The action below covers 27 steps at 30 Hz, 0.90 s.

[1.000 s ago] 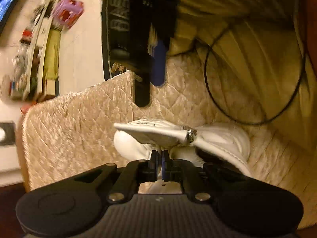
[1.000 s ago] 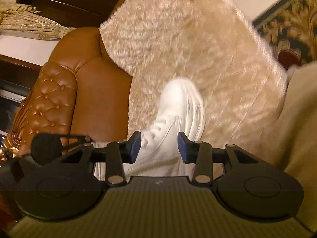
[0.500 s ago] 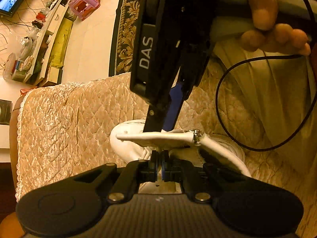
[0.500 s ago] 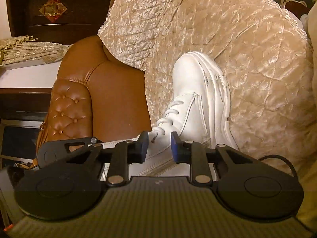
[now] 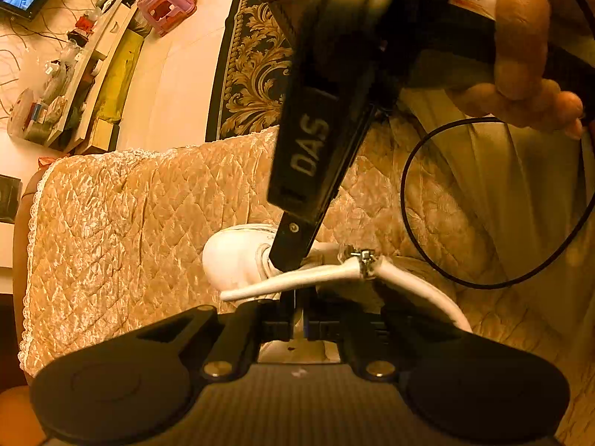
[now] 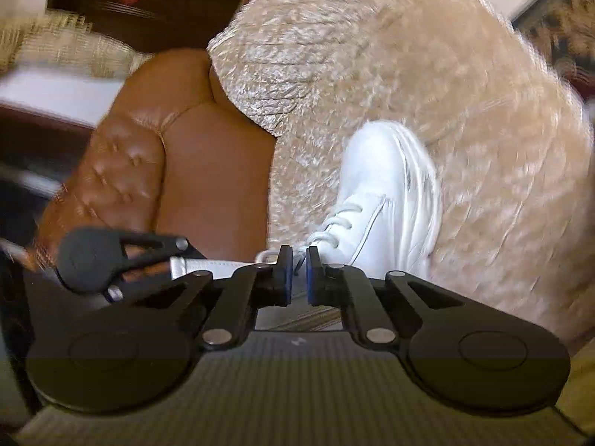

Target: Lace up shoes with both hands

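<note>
"When the left wrist view is looked at, what is seen by the jaws?"

"The left gripper (image 5: pixel 298 319) is seen with its jaws pressed together. A white flap (image 5: pixel 297 278) with a metal ring is stretched just past them, and its lower edge seems to be pinched there. Beyond the flap, the white shoe (image 5: pixel 230 256) is laid on a quilted cover (image 5: pixel 111 241)."

"Is the other tool shown there too?"

"Yes. The right gripper (image 5: pixel 286 260) is seen from outside, pointed down at the shoe just beyond the left jaws. It is held by a hand (image 5: pixel 520 55), and a black cable (image 5: pixel 409 186) is looped beside it. A rug (image 5: pixel 253 74) and a pink stool (image 5: pixel 167 3) are seen far off. Its jaws are hidden in this view."

"What is added by the right wrist view?"

"The right jaws are shown. They have just been closing, and only a thin gap is left. The dark lace end (image 6: pixel 298 269) is stood in that gap and is not seen squeezed. The laces (image 6: pixel 342 219) are seen just past the jaws, up the front of the shoe. To the left of the jaws, the flap is seen stretched over from the left gripper. A brown leather arm (image 6: pixel 122 171) is seen only here. This view is blurred."
</note>
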{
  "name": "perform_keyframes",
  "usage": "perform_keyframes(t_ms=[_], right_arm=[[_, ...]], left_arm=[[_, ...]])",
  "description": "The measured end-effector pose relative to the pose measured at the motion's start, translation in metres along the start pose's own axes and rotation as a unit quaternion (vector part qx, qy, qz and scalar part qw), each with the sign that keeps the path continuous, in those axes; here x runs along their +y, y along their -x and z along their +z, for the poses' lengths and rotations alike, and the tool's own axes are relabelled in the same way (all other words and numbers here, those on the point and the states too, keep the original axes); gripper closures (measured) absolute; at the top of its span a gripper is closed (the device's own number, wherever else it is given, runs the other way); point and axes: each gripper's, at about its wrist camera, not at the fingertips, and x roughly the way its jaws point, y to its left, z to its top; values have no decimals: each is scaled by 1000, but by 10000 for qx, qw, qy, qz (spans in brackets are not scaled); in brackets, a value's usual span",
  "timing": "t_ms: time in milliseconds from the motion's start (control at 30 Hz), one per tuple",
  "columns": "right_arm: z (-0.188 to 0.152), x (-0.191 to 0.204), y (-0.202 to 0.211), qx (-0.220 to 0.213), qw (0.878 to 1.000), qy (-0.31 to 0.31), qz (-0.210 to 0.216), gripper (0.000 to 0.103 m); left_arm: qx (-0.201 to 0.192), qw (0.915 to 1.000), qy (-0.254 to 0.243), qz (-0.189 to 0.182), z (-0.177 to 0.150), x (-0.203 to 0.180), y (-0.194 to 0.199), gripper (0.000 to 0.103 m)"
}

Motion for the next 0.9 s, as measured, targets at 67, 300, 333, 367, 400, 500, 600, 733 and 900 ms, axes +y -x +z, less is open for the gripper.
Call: perform_keyframes(t_ms=[67, 300, 333, 367, 400, 500, 600, 733, 900], right_arm=[[-2, 8, 0, -63, 9992, 371, -166, 94], [-9, 30, 2, -216, 9913, 1197, -507, 95], [-11, 34, 3, -251, 9888, 1353, -578, 96], [-12, 38, 3, -286, 9860, 1508, -648, 96], [-14, 41, 4, -306, 9836, 1629, -714, 96], [-16, 47, 7, -394, 9774, 1891, -860, 97], [-18, 52, 9, -472, 9709, 2129, -988, 97], [-20, 55, 11, -544, 9658, 2290, -1091, 97], [-17, 49, 17, -752, 9601, 2317, -1373, 102]], left_arm=[[-6, 10000, 27, -13, 0, 0, 0, 101], [-56, 9999, 120, -26, -1, 2, 2, 101], [-65, 9999, 133, -25, -1, 2, 2, 101], [-74, 9999, 142, -23, 0, 2, 2, 101], [-84, 9999, 148, -19, 0, 2, 2, 100], [-117, 9997, 197, -17, 1, 3, 3, 100], [-132, 9997, 221, -19, 2, 4, 4, 100], [-147, 9995, 278, 0, 2, 5, 4, 97], [-114, 9993, 344, -44, -1, 7, 4, 94]])
